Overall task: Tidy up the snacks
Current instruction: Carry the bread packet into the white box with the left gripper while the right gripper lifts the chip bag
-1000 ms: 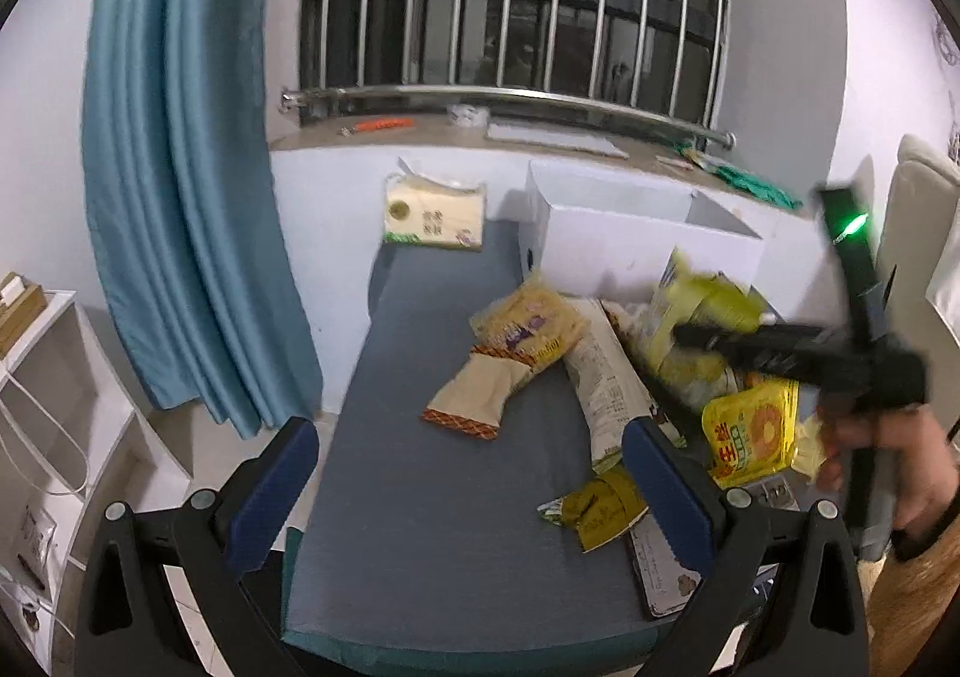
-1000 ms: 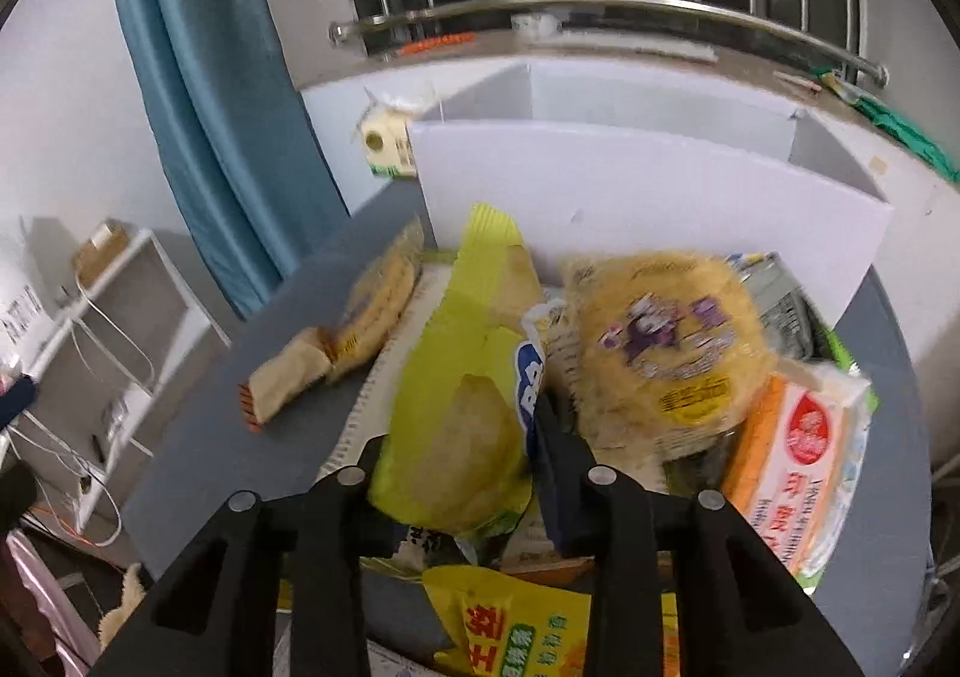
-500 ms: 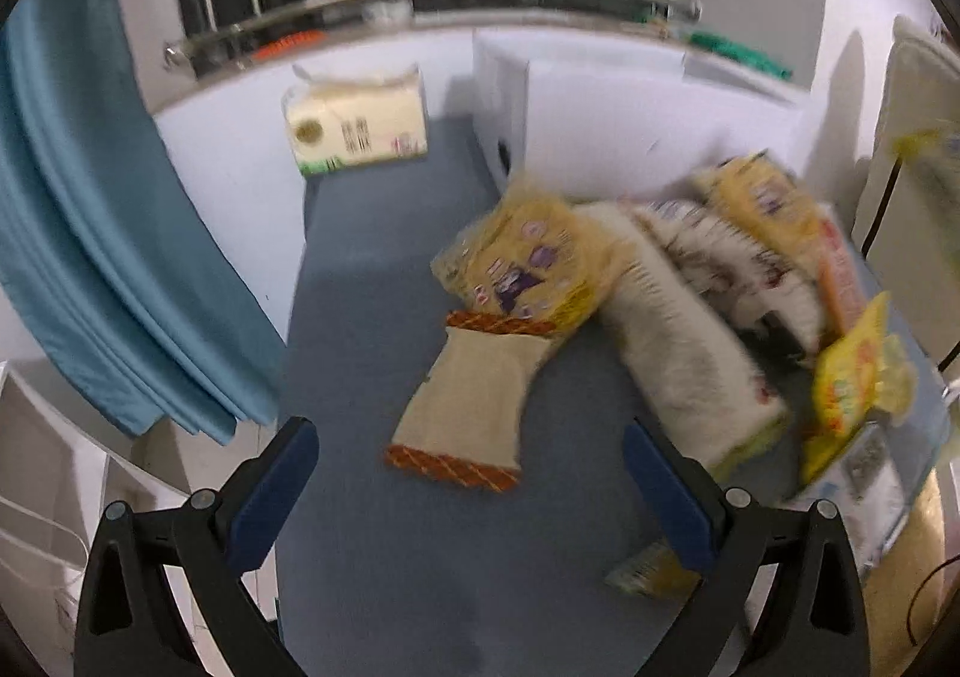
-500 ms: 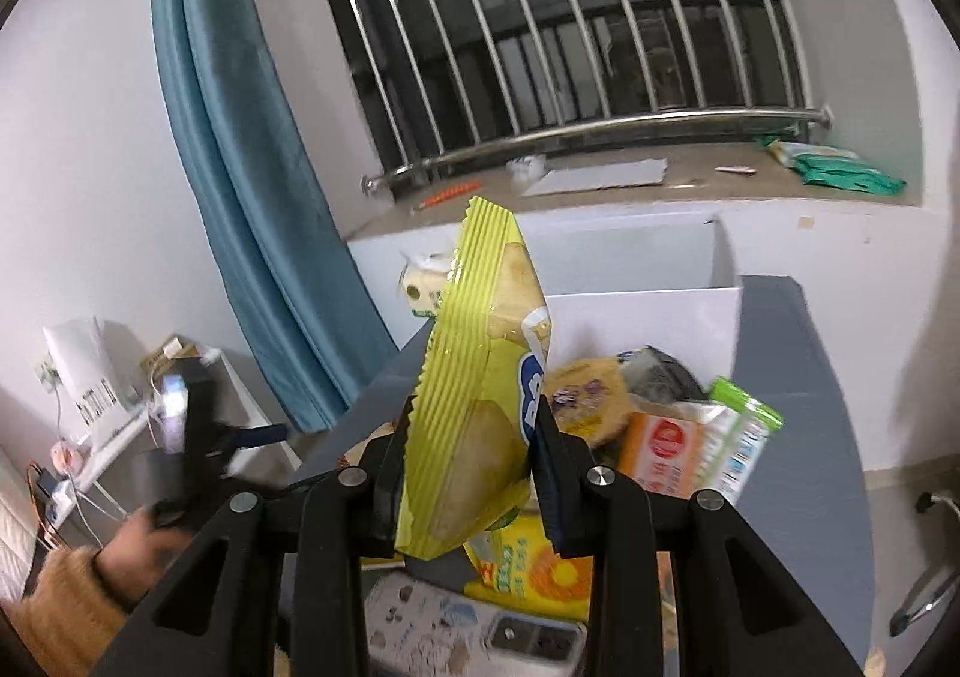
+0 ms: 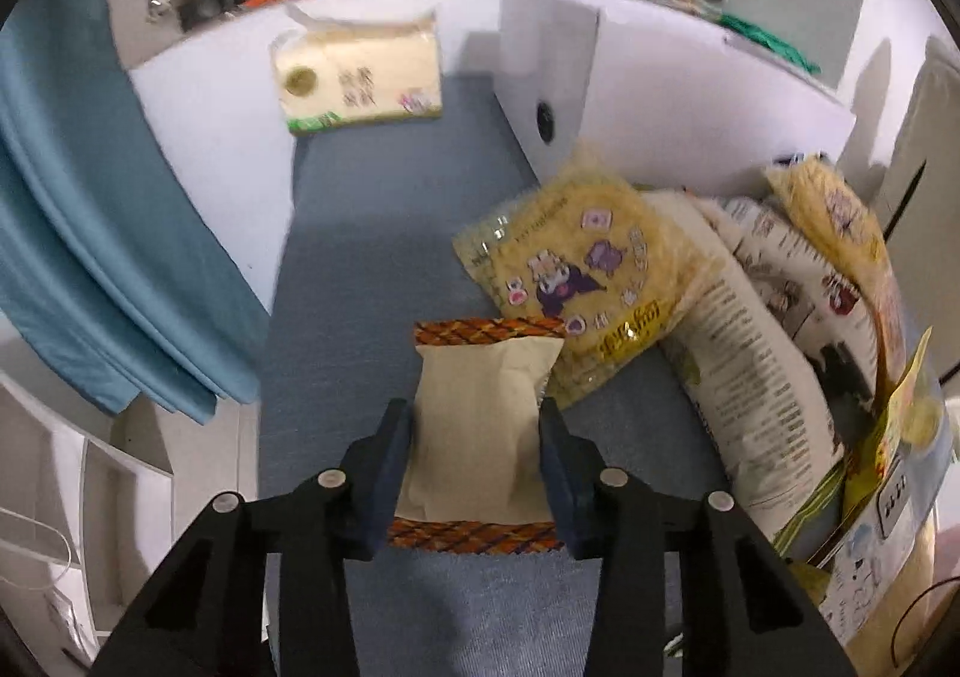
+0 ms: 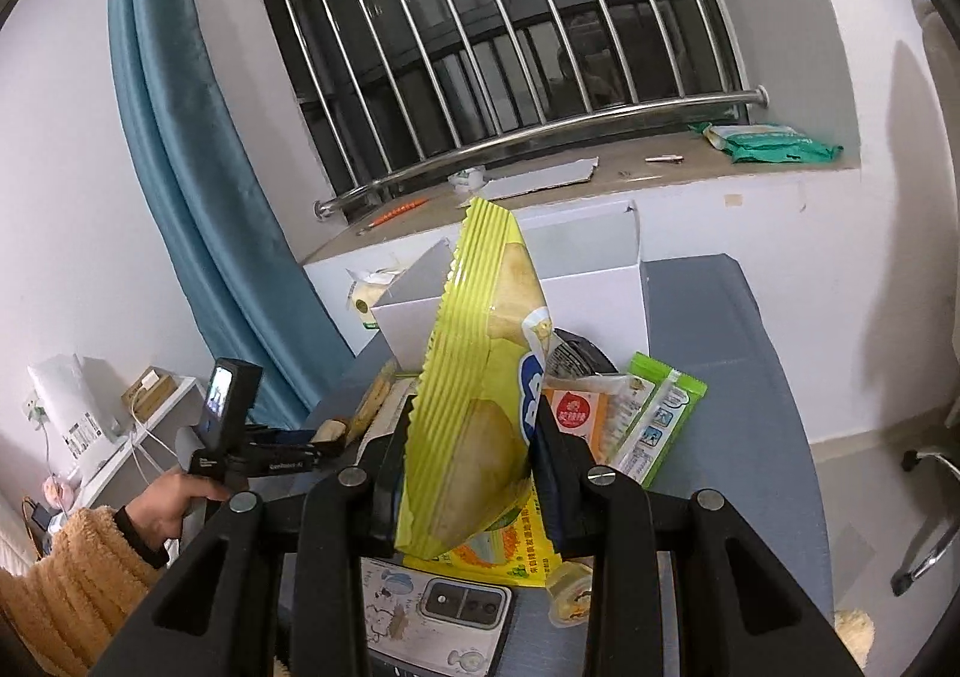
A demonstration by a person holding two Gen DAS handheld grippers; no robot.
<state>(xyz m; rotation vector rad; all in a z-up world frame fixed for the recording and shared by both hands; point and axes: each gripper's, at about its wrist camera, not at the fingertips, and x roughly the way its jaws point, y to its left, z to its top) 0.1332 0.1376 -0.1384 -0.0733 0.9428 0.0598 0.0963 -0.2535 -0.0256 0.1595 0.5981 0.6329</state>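
A beige snack packet [image 5: 480, 395] with orange patterned ends lies on the grey-blue table [image 5: 372, 233]. My left gripper [image 5: 474, 455] straddles it and its jaws are closing, the blue pads [image 5: 393, 455] touching the packet's two sides. My right gripper [image 6: 468, 473] is shut on a yellow-green chip bag [image 6: 480, 353], held upright above the pile in front of the open white box [image 6: 588, 305]. A yellow cartoon-printed packet [image 5: 576, 269] lies just beyond the beige one.
Several more packets [image 5: 762, 377] are heaped on the right. A phone [image 6: 462, 611], an orange packet [image 6: 576, 413] and a green-white one [image 6: 660, 419] lie under the chip bag. A tissue pack [image 5: 360, 77] stands at the back wall, a blue curtain [image 5: 90, 227] hangs left.
My left gripper dropped onto the beige packet and its jaws narrowed from wide open to the packet's sides. My right gripper lifted the chip bag off the pile.
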